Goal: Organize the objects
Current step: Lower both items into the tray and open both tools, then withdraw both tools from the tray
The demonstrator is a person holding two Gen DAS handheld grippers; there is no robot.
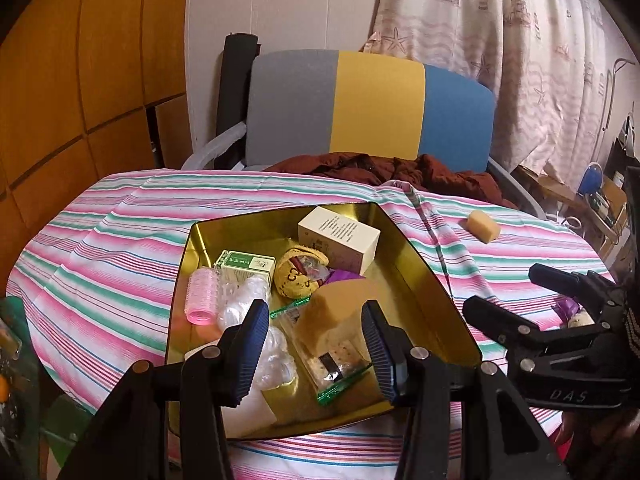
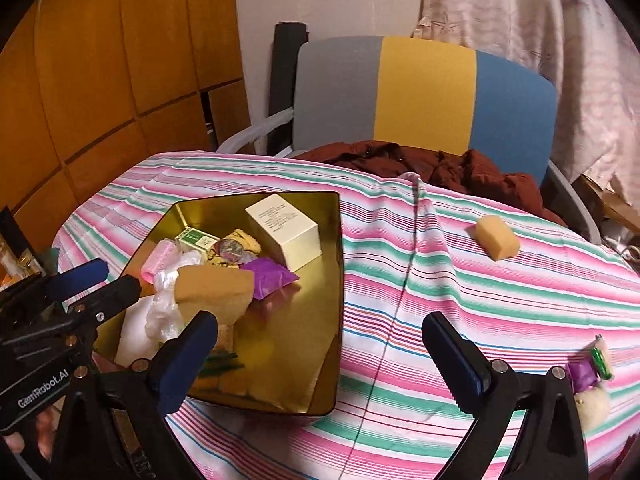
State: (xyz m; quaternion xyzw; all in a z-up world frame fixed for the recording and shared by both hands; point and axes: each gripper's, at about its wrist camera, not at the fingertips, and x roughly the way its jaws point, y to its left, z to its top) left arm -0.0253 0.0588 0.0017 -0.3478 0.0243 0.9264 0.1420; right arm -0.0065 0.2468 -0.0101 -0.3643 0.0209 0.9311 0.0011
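Both claws gaping empty; sponge (image 2: 497,237) lying ahead-right of right claw (image 2: 320,354), long axis slanting, left claw (image 1: 316,350) hovering over tin (image 1: 424,264).

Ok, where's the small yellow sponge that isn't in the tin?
The small yellow sponge lies alone on the striped tablecloth, right of the gold tin and near the chair.

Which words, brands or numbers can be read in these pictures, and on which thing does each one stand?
"DAS": on the body of the right gripper, seen in the left wrist view.
"GenRobot.AI": on the body of the left gripper, seen in the right wrist view.
White box in the gold tin: lines of print, too small to read.
Green box: markings, too blurred to read.
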